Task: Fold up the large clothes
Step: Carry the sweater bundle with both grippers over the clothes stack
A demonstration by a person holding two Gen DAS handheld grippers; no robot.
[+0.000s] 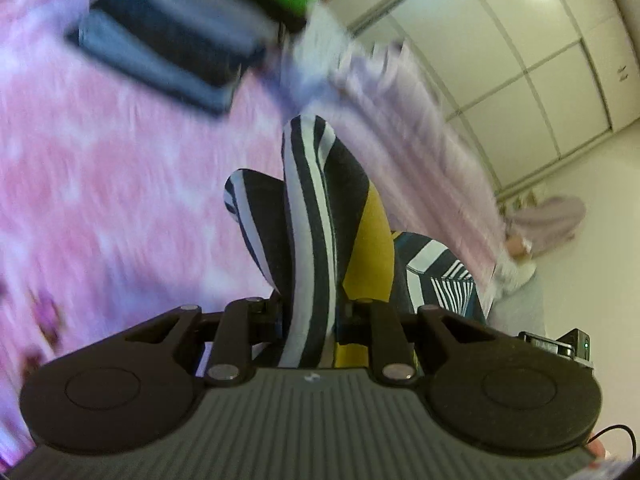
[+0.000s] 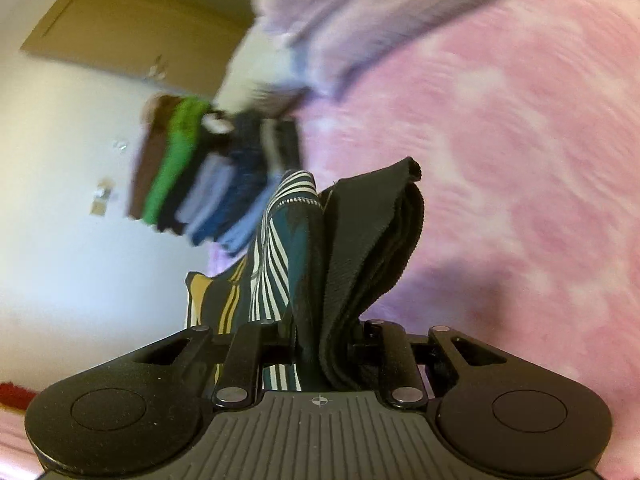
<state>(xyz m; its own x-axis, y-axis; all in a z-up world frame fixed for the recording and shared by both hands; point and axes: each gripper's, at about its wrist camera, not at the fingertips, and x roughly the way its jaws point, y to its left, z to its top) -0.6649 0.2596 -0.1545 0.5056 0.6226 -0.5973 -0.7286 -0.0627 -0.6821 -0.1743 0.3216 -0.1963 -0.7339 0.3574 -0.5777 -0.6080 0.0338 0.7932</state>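
A patterned garment point(image 1: 320, 216) with black and white stripes, a mustard patch and teal areas is bunched upright between the jaws of my left gripper point(image 1: 316, 320), which is shut on it. In the right wrist view the same garment point(image 2: 288, 240) shows striped and teal cloth beside a black ribbed band point(image 2: 372, 248). My right gripper point(image 2: 324, 344) is shut on that band and cloth. The fingers of both grippers are hidden by the fabric. Both views are blurred by motion.
A pink mottled bedspread point(image 1: 120, 184) lies under the garment. A stack of folded clothes point(image 2: 208, 188) in brown, green, blue and grey sits on the bed point(image 2: 520, 160). A lilac blanket point(image 1: 420, 128) runs along the bed's edge. White wardrobe doors point(image 1: 520, 60) stand beyond.
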